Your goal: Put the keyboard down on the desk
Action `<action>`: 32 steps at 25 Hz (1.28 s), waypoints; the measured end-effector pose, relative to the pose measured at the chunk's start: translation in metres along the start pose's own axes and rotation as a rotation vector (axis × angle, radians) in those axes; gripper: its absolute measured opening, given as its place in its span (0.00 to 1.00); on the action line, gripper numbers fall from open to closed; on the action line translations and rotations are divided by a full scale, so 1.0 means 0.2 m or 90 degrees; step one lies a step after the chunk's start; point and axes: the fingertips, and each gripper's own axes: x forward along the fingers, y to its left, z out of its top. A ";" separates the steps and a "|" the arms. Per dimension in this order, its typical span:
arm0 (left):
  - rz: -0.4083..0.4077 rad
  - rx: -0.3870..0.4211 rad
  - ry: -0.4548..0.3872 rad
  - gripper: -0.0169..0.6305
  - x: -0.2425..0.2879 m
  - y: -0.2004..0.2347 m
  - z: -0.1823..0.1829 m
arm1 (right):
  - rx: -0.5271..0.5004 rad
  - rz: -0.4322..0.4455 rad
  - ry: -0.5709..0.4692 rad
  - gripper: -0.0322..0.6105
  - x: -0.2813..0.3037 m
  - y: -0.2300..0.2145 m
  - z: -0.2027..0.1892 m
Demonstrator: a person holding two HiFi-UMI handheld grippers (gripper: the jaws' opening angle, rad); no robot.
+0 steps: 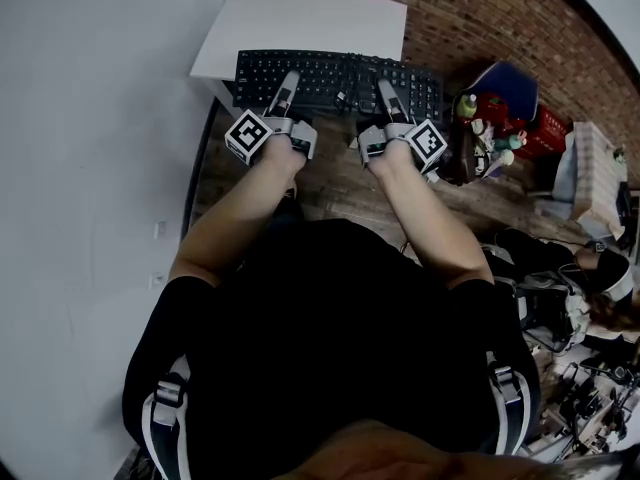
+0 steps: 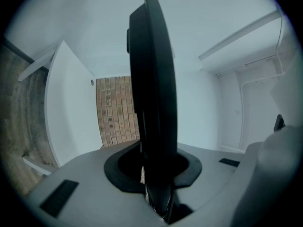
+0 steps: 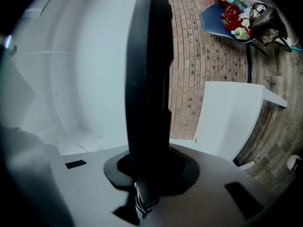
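Ideally, with the left gripper (image 1: pixel 289 80) and right gripper (image 1: pixel 385 90) each clamped on the near edge of the flat black keyboard (image 1: pixel 340 76), held at the near edge of the white desk (image 1: pixel 300 18), carry it farther in and lower both ends evenly.

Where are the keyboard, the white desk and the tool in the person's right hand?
keyboard (image 1: pixel 330 70), head view, on the middle rows of keys.
white desk (image 1: pixel 310 18), head view, on its bare top.
right gripper (image 1: pixel 385 90), head view, at its jaw tips, clamped on the keyboard.
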 end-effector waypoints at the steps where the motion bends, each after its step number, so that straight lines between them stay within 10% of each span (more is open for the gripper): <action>1: 0.001 -0.002 0.002 0.16 0.05 0.03 0.04 | -0.001 -0.002 -0.003 0.19 0.07 -0.01 0.00; 32: -0.020 -0.066 0.056 0.16 0.97 0.27 0.89 | 0.033 -0.014 -0.093 0.20 1.28 -0.09 0.02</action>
